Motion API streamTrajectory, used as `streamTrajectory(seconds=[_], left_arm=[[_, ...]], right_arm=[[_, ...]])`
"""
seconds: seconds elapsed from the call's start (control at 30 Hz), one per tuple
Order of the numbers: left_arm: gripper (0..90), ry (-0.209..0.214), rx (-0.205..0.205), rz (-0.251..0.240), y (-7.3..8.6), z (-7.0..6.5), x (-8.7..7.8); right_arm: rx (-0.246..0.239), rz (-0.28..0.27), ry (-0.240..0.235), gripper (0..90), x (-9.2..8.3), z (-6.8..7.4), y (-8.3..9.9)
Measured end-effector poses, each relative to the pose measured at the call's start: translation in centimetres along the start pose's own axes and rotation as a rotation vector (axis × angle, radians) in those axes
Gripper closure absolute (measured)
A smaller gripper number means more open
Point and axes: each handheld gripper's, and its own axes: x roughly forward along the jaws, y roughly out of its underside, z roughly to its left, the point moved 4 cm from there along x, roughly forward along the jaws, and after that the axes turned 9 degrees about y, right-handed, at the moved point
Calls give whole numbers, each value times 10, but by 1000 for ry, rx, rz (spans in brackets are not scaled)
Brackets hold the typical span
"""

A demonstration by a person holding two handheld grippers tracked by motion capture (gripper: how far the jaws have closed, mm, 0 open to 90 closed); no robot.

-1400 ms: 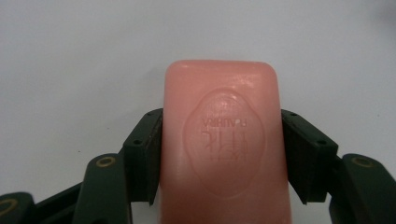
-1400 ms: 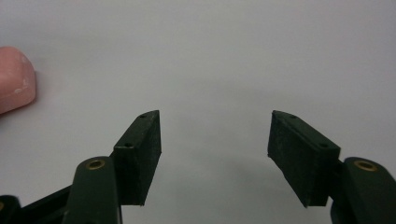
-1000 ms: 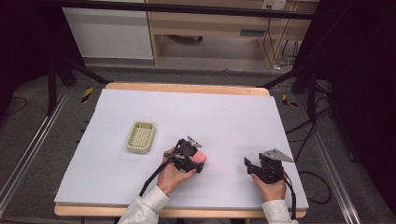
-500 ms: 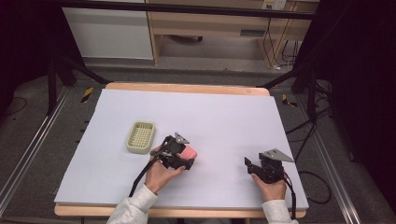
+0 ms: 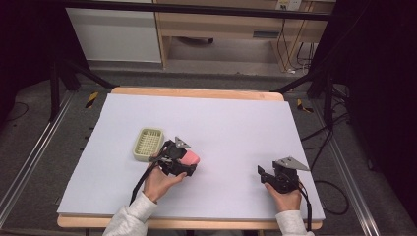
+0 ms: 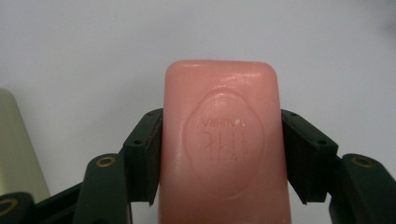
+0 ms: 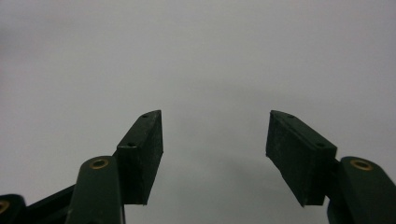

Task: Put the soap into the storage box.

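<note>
Worktop [image 5: 236, 123]: wooden board covered by a pale lavender-white sheet, seen from above; dark floor, cables and metal rails around it.

Soap dish [image 5: 148, 144]: pale green, rectangular, ribbed inside, lying flat on the left half of the sheet. Its edge also appears at the lower left of the left gripper view [image 6: 16, 154].

Soap bar [image 6: 222, 144]: pink, rounded corners, oval stamp with embossed lettering on the upper face. Held between the two jaws of the left gripper [image 6: 222, 156], pads pressed against both long sides. In the high view the soap bar [image 5: 191, 157] sits just right of the soap dish, near it but apart; whether it rests on the sheet or is lifted cannot be told.

Left gripper [image 5: 183, 163]: black, closed on the soap bar, grasped by the person's left hand [image 5: 160, 181], white sleeve below.

Right gripper [image 5: 261, 172]: black, grey plate on top, near the worktop's front right, held by the right hand [image 5: 285, 199]. In its own view the right gripper [image 7: 215, 135] has jaws spread wide with bare sheet between them.
</note>
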Motion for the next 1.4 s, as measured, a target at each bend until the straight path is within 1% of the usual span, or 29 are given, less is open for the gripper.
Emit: streamTrajectory(seconds=[0.17, 0.23, 0.27, 0.33, 0.77, 1.07, 1.2, 1.33, 1.4], left_arm=[[371, -4, -3, -7, 1, 2, -5], [371, 0, -1, -3, 1, 3, -7], [371, 5, -8, -15, 1, 4, -9], [371, 4, -4, -11, 2, 5, -10], [371, -18, -23, -34, 8, 18, -27], [371, -34, -48, -53, 12, 29, -39], [371, -44, -63, -70, 14, 37, -47], [371, -45, -74, -80, 14, 41, -52], [371, -51, -87, -96, 13, 45, -58]], right_arm=[[0, 1, 1, 365, 0, 0, 0], [-1, 0, 0, 365, 0, 0, 0], [0, 0, 0, 365, 0, 0, 0], [2, 0, -3, 365, 0, 0, 0], [2, 0, -3, 363, 0, 0, 0], [-3, 2, -4, 356, 0, 1, 1], [-4, 2, -5, 348, 0, 1, 1], [-2, 2, -5, 344, 0, 1, 1], [-1, 3, -6, 341, 0, 1, 1]])
